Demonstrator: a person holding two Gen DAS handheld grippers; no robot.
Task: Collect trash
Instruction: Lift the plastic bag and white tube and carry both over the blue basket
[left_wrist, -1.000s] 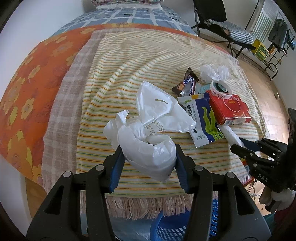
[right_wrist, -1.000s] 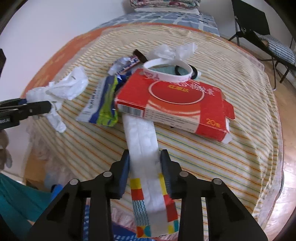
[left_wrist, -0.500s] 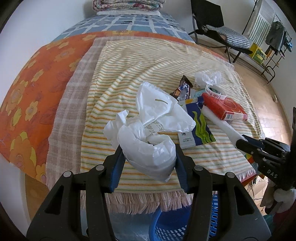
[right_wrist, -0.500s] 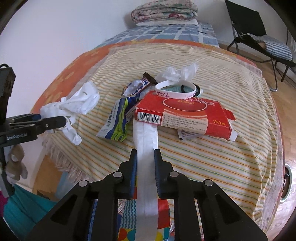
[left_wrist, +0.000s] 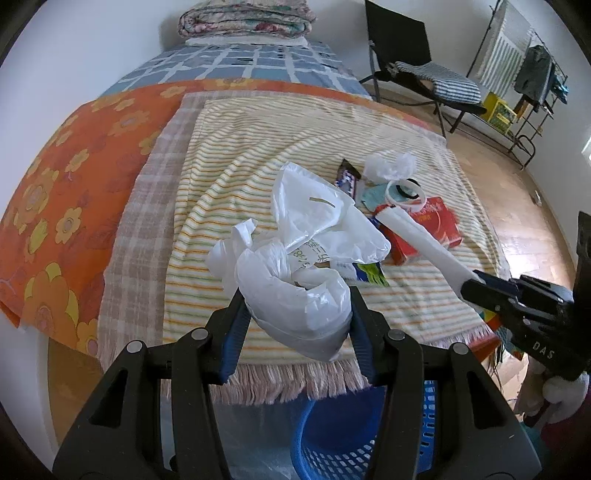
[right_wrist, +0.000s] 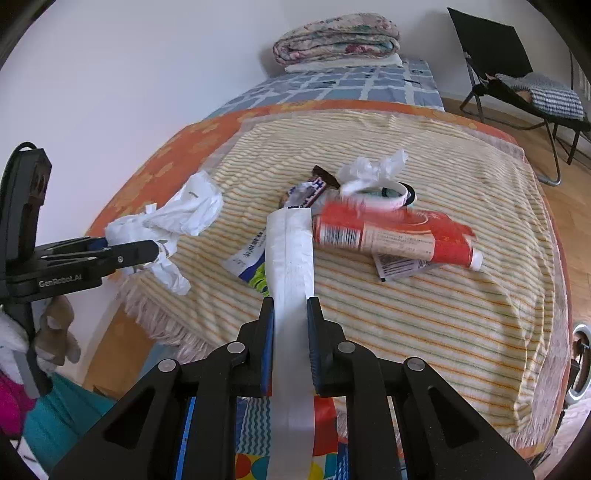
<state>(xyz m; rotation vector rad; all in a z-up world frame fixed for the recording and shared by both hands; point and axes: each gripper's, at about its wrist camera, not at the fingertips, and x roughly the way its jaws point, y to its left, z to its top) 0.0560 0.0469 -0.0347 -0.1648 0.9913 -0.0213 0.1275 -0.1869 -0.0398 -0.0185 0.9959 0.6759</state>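
The right gripper (right_wrist: 290, 306) pinches a long white wrapper strip (right_wrist: 290, 258) between its jaws, which have just been closing onto it; the strip's far end lies over the trash pile, and its near end hangs down past the jaws toward a bright patterned piece in red, yellow and blue (right_wrist: 251, 435). The left gripper (left_wrist: 295, 310) is clamped on a crumpled white plastic bag (left_wrist: 295, 266) bearing faint printed characters too small to read, held above the fringed edge of the striped blanket (left_wrist: 266, 155) — under it sits a blue plastic basket (left_wrist: 332, 435). "GenRobot.AI" is printed on the left gripper's body, "DAS" on the right's. Farther out on the blanket lie a blue, white and green snack packet (right_wrist: 251, 262) with Chinese print, a red carton (right_wrist: 391, 232) with a barcode, a dark candy-bar wrapper (right_wrist: 314, 184), a white ring (right_wrist: 376, 192) and crumpled clear plastic (right_wrist: 373, 166). Beyond — a folded quilt (right_wrist: 336, 37) and a black folding chair (right_wrist: 517, 74).
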